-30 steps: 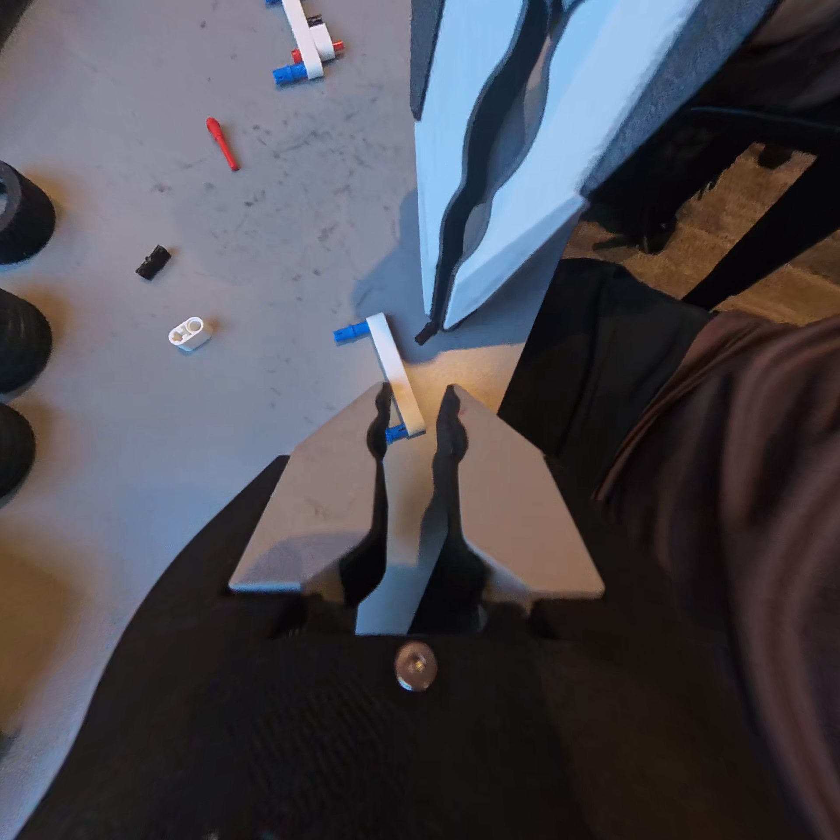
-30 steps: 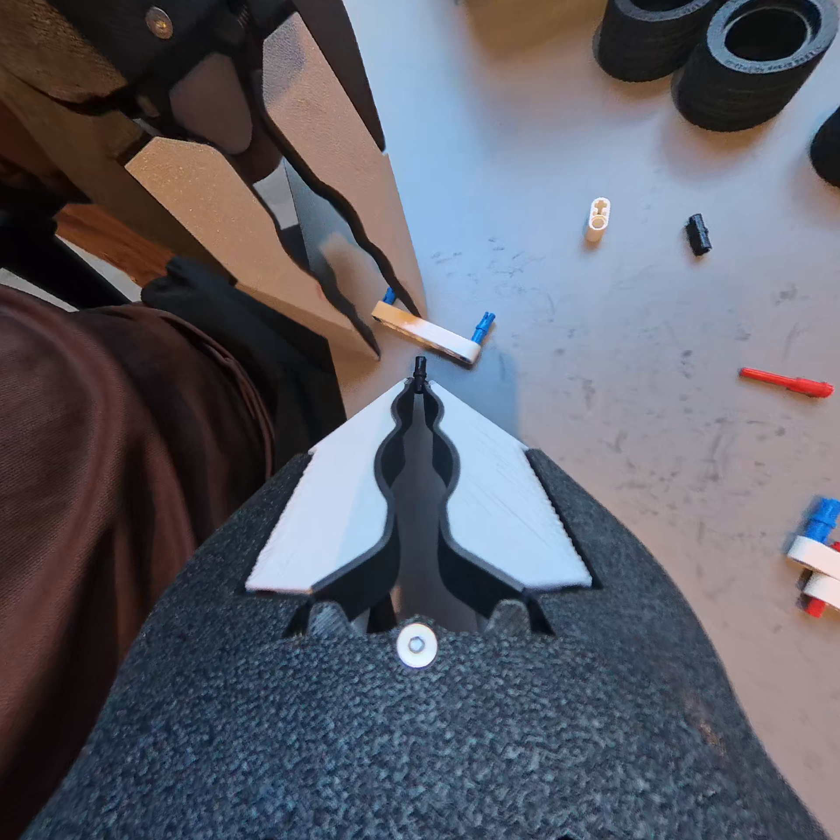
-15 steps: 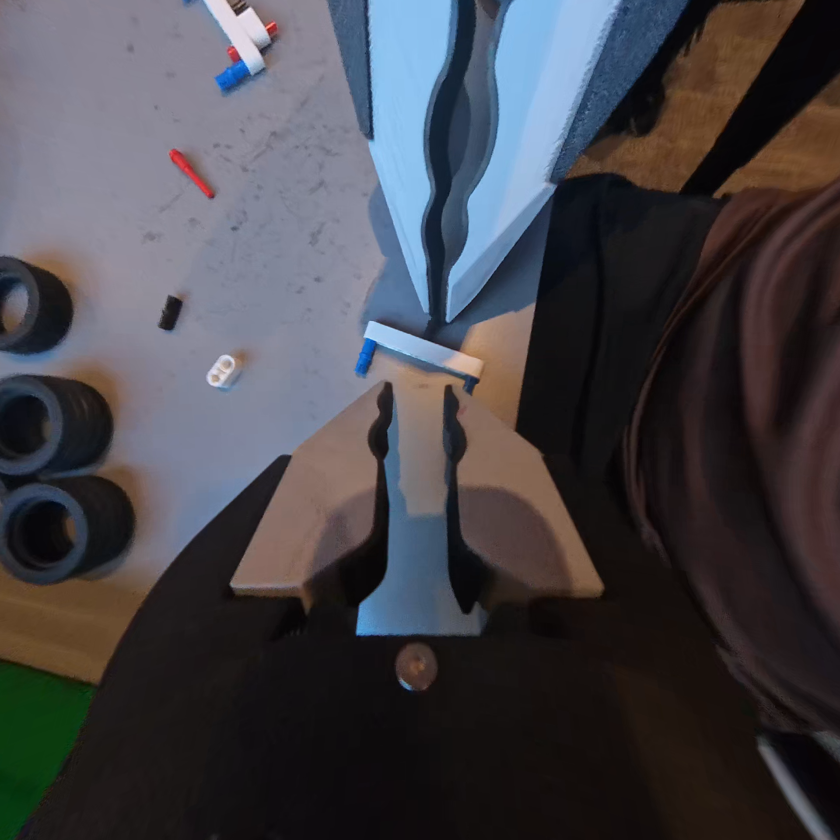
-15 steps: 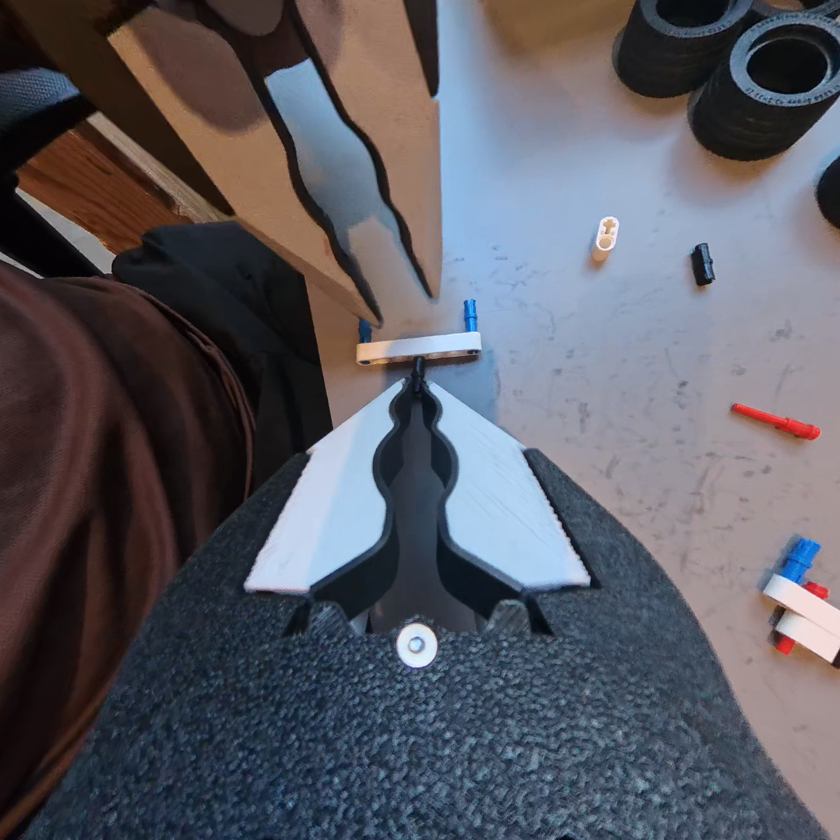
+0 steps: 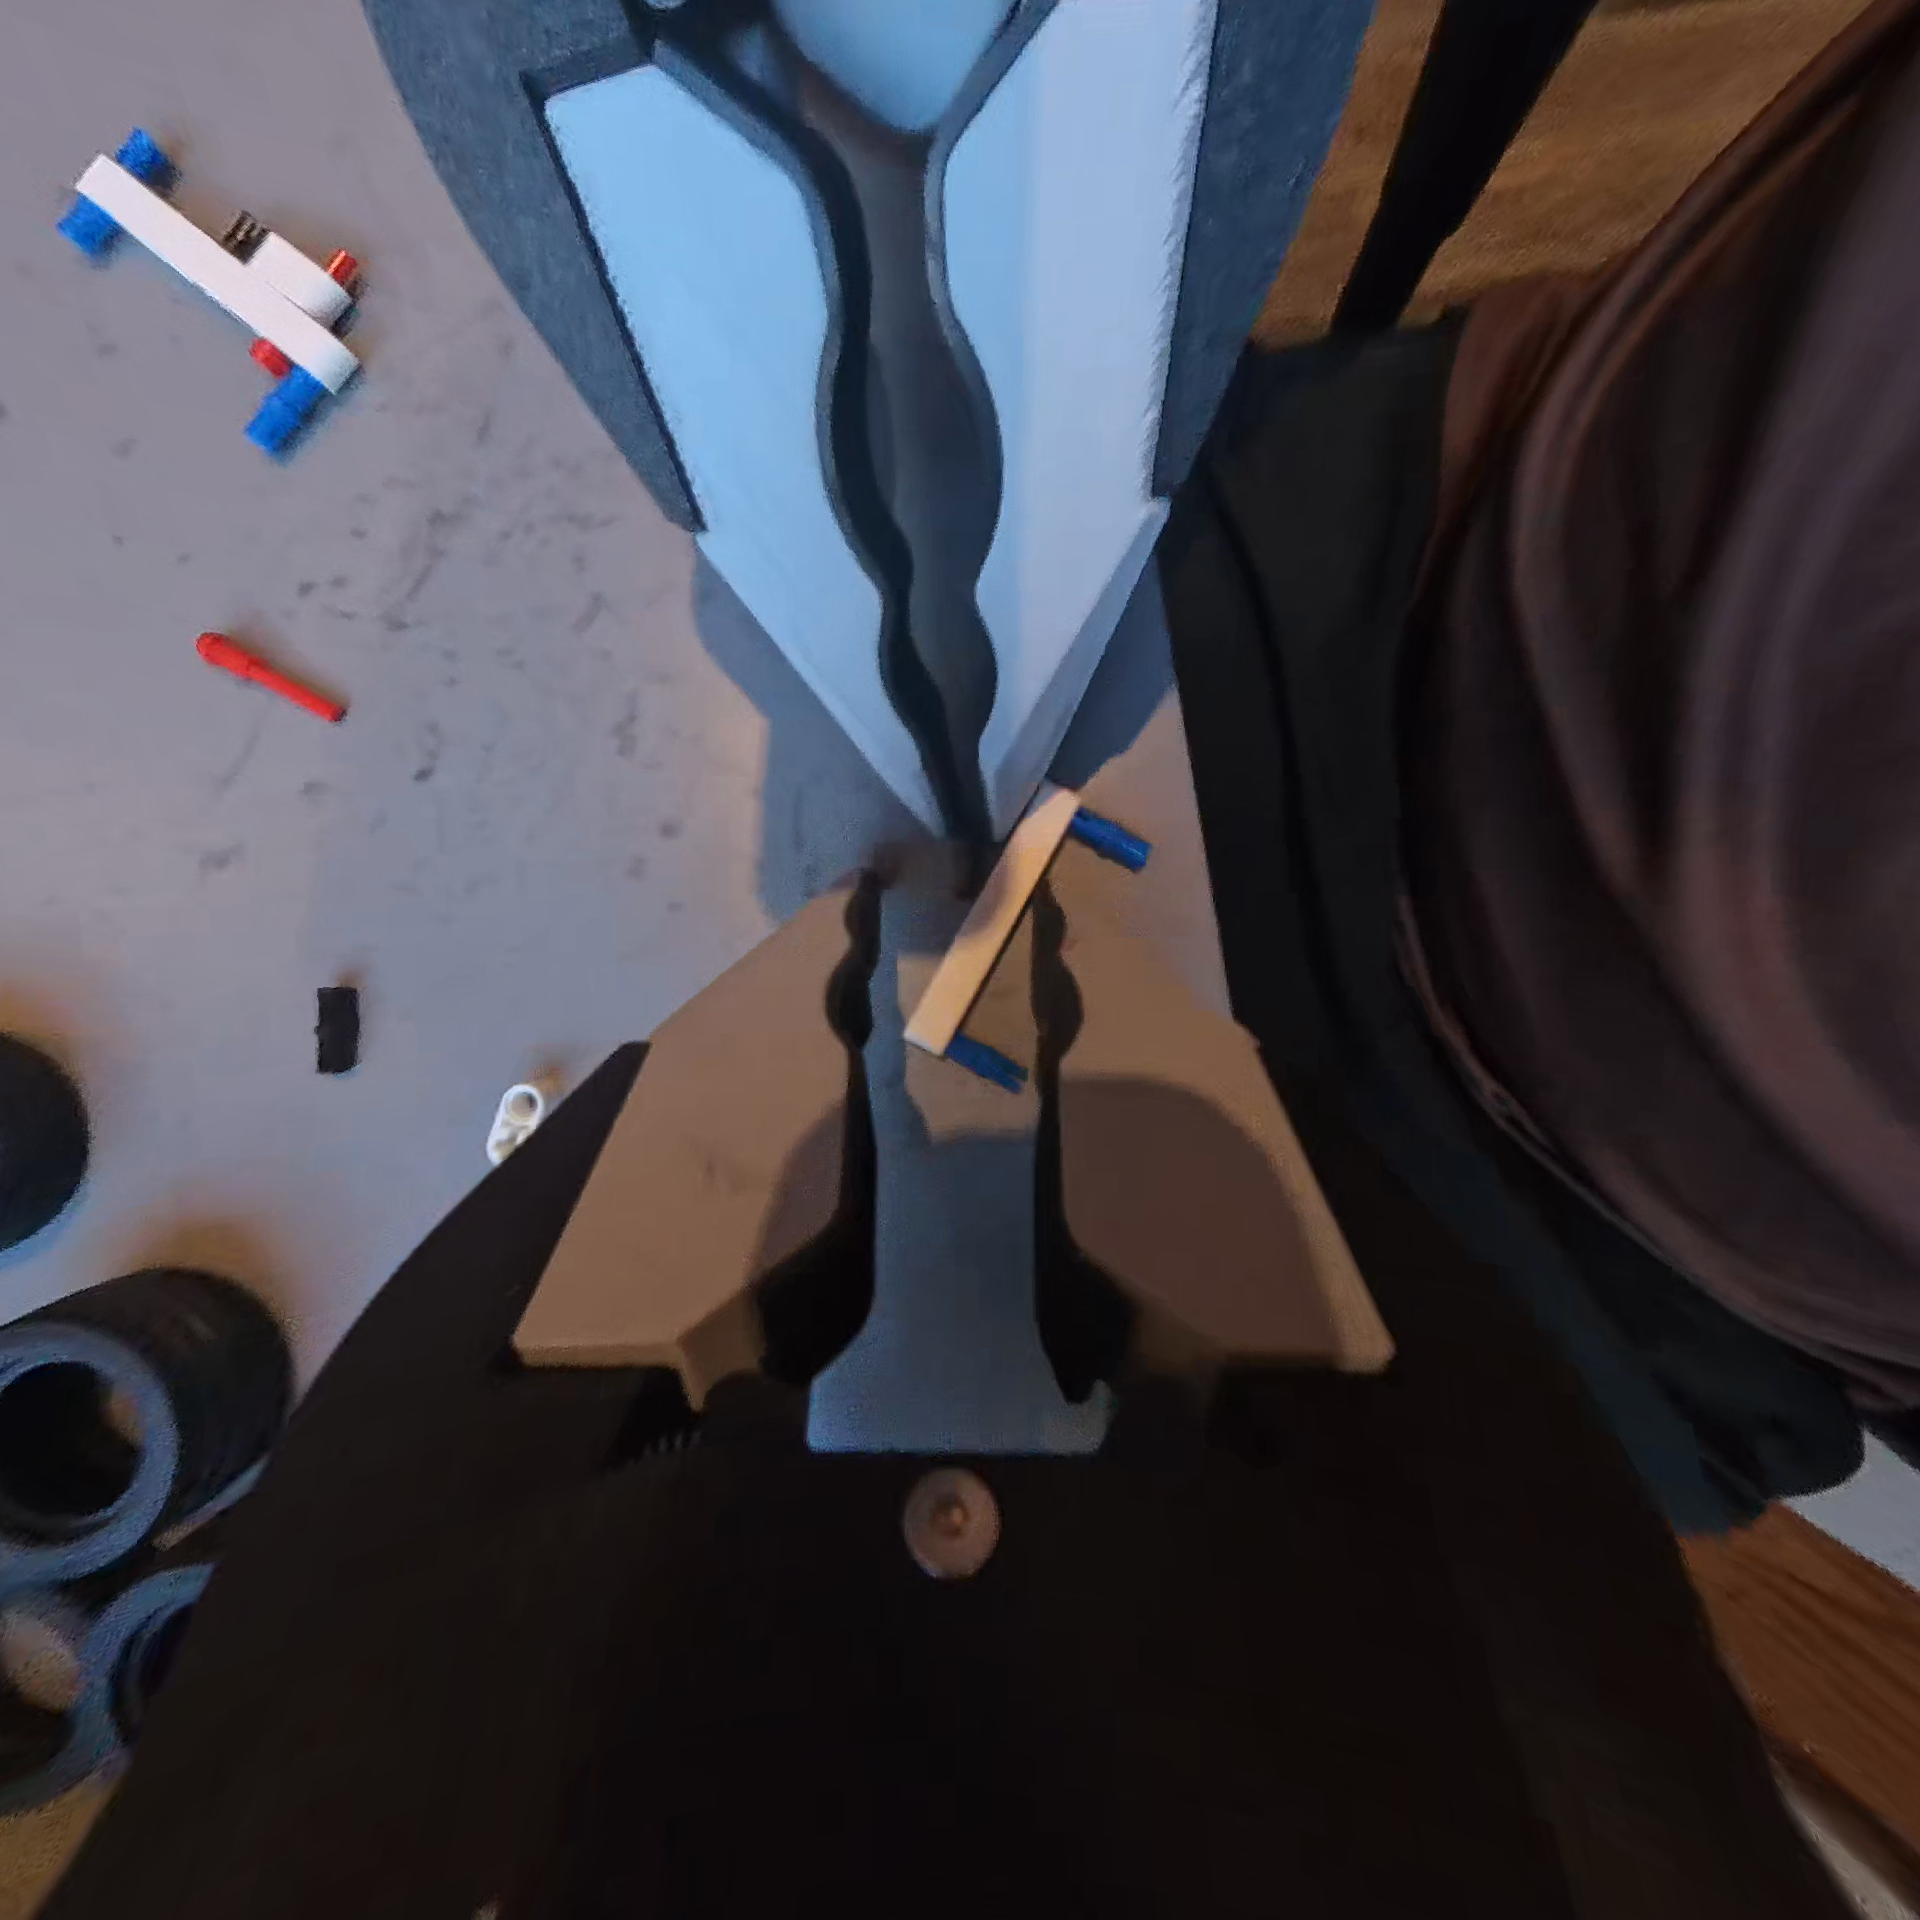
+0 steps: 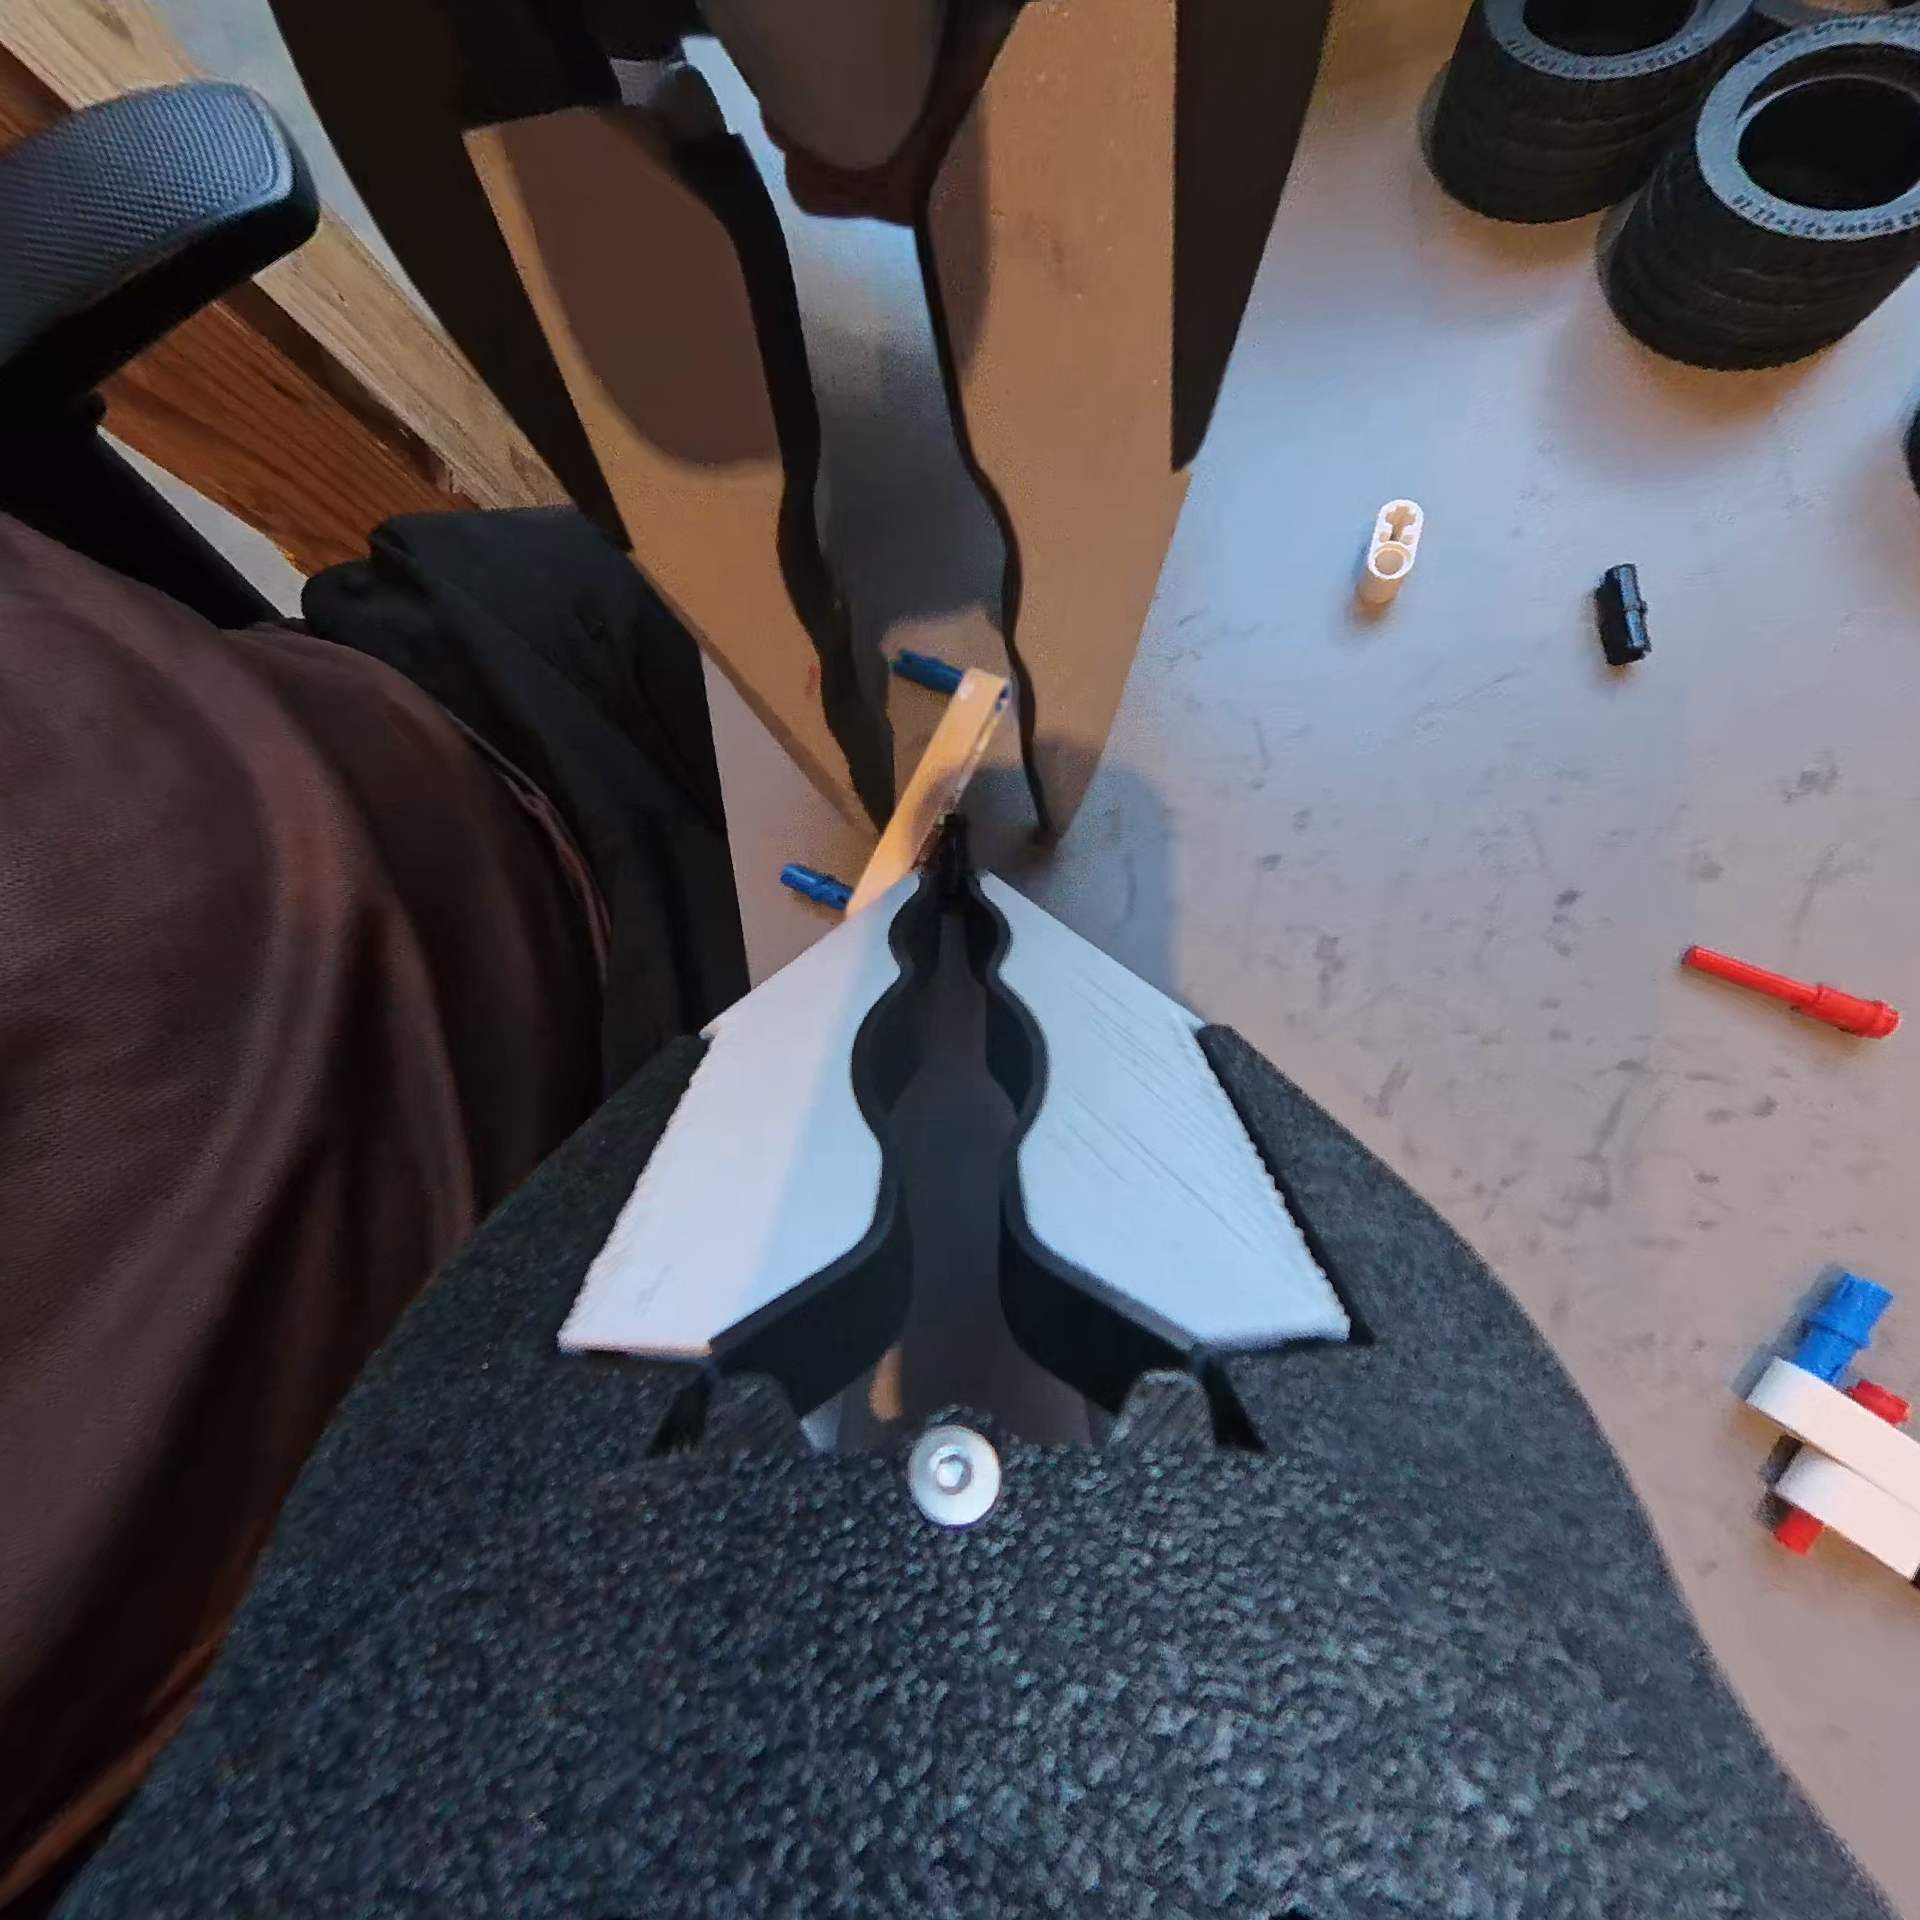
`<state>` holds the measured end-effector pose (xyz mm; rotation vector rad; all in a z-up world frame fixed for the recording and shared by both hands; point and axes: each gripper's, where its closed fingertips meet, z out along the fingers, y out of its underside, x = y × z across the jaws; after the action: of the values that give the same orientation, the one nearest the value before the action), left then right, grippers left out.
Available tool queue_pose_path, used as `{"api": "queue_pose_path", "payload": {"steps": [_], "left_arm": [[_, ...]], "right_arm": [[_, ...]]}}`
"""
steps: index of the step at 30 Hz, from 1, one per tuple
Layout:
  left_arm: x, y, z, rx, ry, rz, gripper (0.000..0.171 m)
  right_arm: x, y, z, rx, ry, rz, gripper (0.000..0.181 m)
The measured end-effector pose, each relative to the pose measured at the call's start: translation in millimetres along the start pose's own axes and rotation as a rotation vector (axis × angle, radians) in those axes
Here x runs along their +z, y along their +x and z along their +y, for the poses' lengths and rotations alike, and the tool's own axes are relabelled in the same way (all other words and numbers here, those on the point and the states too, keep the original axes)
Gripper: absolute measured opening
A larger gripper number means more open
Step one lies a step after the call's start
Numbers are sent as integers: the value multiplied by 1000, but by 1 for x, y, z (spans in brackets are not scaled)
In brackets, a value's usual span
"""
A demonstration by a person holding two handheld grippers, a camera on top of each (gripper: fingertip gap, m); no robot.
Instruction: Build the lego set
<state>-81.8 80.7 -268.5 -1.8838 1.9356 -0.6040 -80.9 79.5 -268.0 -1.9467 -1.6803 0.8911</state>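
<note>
Your left gripper (image 5: 951,888) has its fingers spread apart, and the white beam (image 5: 987,930) with a blue pin at each end lies slantwise in the gap between them, at the centre of the left wrist frame; whether either finger touches it cannot be told. One blue pin (image 5: 1110,840) juts from the far end of the beam toward the right of the frame, the other (image 5: 982,1060) from the near end. Your right gripper (image 6: 951,868) has its fingers drawn together on a small black pin (image 6: 952,844) at the very tips, and that pin meets the side of the white beam near its middle; whether it is seated in a hole cannot be told. In the left wrist frame the right gripper comes down from the top centre, tip to tip with the left one. The grey tabletop (image 5: 468,644) carries loose parts: a red axle (image 5: 268,677) at middle left, a black connector (image 5: 337,1029) below it, a small white connector (image 5: 516,1117) beside the left gripper's body, and a partly built assembly of white beams with blue and red pins (image 5: 223,275) at upper left. Black tyres (image 6: 1756,218) stand at the upper right of the right wrist frame, well apart from the work. A person's dark brown garment (image 6: 260,987) fills the left side of that frame, with a black chair armrest (image 6: 135,208) at upper left.
</note>
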Motion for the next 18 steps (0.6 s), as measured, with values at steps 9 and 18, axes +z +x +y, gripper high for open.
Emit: {"api": "queue_pose_path", "payload": {"steps": [9, 18], "left_arm": [[-13, -11, 14, -47, 14, -122, 34], [-21, -8, 6, -134, 97, -134, 45]], "right_arm": [[0, -11, -1, -6, -1, -77, 3], [-2, -7, 0, -16, -12, -38, 3]]}}
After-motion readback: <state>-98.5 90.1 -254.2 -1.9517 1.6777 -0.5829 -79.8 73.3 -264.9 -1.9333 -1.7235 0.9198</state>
